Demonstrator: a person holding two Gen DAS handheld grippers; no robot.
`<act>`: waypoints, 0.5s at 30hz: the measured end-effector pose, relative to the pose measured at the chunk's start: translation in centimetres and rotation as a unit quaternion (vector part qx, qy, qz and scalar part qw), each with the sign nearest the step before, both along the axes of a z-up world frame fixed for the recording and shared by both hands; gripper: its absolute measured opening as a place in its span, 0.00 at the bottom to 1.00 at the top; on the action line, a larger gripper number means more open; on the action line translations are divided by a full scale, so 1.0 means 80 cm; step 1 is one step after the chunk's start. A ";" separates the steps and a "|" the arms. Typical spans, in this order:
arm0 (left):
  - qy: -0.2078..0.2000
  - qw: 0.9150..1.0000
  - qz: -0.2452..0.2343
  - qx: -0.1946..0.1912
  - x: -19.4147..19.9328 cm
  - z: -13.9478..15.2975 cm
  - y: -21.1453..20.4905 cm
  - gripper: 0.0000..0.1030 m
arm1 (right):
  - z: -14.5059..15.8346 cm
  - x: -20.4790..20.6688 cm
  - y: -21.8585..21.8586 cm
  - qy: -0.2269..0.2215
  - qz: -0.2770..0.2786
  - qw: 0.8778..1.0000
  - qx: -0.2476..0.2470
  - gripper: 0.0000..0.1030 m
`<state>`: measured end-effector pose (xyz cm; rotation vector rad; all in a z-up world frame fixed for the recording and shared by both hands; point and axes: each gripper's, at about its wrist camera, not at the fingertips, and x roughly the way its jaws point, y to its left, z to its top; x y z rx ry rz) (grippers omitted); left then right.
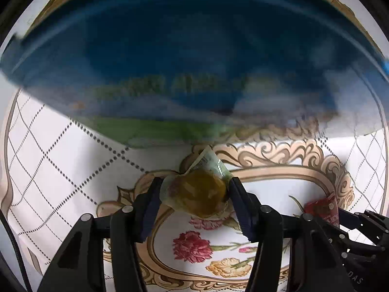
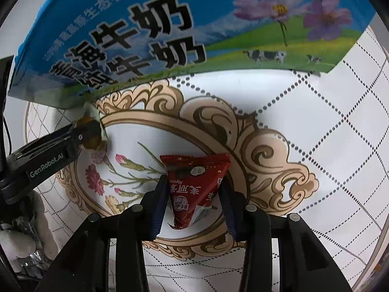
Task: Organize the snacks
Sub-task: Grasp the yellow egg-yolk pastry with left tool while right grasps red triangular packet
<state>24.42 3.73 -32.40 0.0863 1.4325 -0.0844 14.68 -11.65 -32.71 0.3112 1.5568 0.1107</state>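
Now both tools point down at the patterned tabletop (image 2: 316, 126), each with a snack between its fingers. The left tool (image 1: 194, 194) has its pads pressed against the two sides of a small clear-wrapped amber sweet (image 1: 198, 193), whose twisted wrapper end sticks out ahead of the fingertips toward the milk carton (image 2: 170, 36). The right tool (image 2: 193, 194) pinches a red triangular snack packet (image 2: 194, 180) across its narrower lower half; the broad sealed edge lies ahead of the fingertips, the pointed end back toward the tool body. Both items appear to sit on the tabletop, not yet lifted, though contact underneath is hidden. The carton stands just ahead of both tools; the sweet lies close to its base. Handling judgement: both pieces look very light. The sweet seems a firm lump inside slick, crinkly film, so it may squirt out sideways if squeezed off-centre; the grip belongs on the body, not the twisted tail. The red packet looks like soft foil around a small filling, slippery and compliant, so it will deform under the pads; a hold across the filled middle seems safer than one at the flat seals.
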 end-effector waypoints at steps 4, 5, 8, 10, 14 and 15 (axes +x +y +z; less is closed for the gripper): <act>0.026 0.999 -0.001 -0.019 -0.046 -0.002 0.001 0.50 | 0.000 -0.028 0.001 0.008 0.011 1.000 0.005 0.42; 0.037 0.999 -0.003 -0.025 -0.064 -0.006 0.001 0.50 | 0.000 -0.036 0.001 0.011 0.015 1.000 0.006 0.42; 0.070 0.997 -0.006 -0.037 -0.122 -0.020 -0.003 0.50 | -0.006 -0.067 -0.001 0.028 0.021 0.999 0.010 0.42; 0.083 0.996 -0.007 -0.042 -0.147 -0.029 -0.007 0.50 | -0.014 -0.086 0.000 0.040 0.027 0.999 0.010 0.41; 0.087 0.995 -0.001 -0.041 -0.170 -0.048 -0.014 0.53 | -0.039 -0.114 0.002 0.064 0.023 0.998 0.011 0.42; 0.086 0.996 -0.001 -0.037 -0.170 -0.051 -0.015 0.53 | -0.042 -0.117 0.003 0.066 0.020 0.998 0.012 0.42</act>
